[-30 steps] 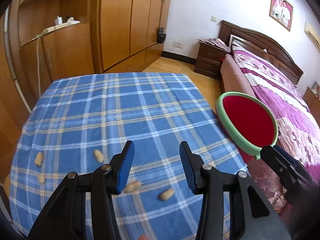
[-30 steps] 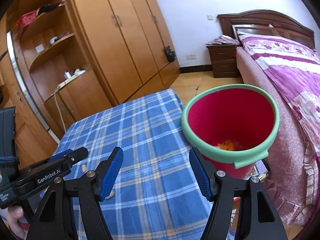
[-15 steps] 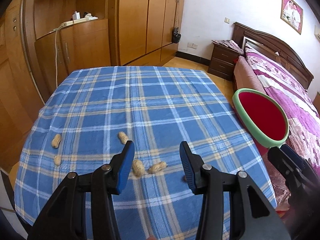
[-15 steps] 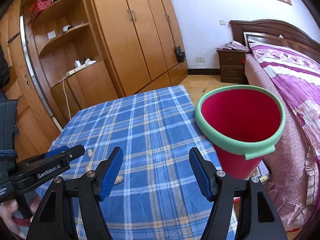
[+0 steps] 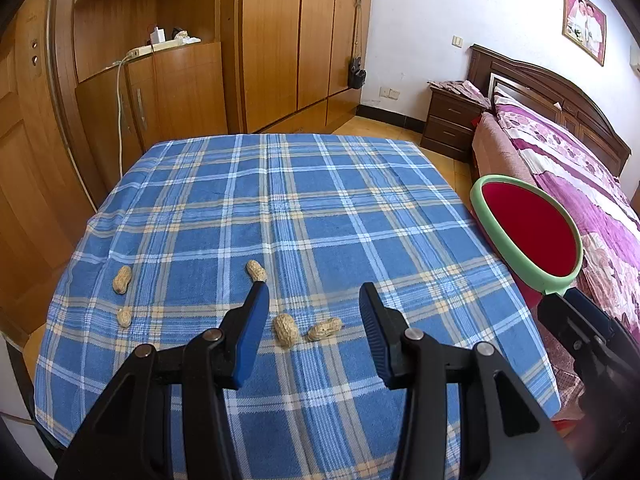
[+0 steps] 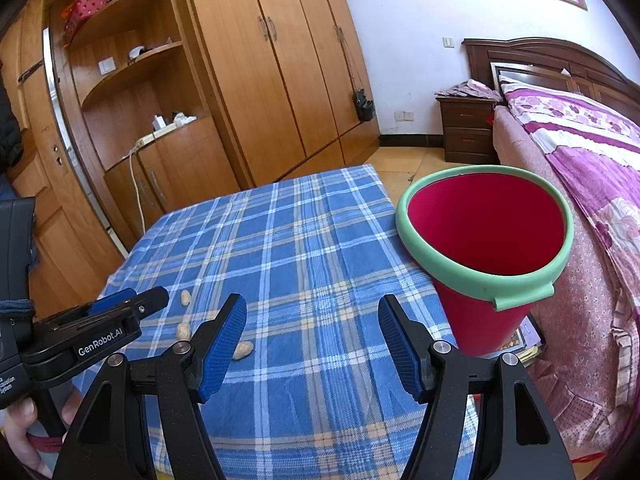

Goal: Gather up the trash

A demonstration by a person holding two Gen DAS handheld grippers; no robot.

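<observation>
While both hover over the plaid table, left gripper & right gripper gape part-open, empty; peanuts lie below, red bin at table's edge.

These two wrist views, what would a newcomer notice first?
The red bucket with a green rim stands out, beside the table's right edge. Next, peanuts in their shells scattered on the blue plaid tablecloth, near the open left gripper.

Blue plaid tablecloth with white and tan lines, tan peanuts on it, red bucket with a mint-green rim, blue pads on black grippers, magenta floral bedspread, orange-brown wardrobe.
</observation>
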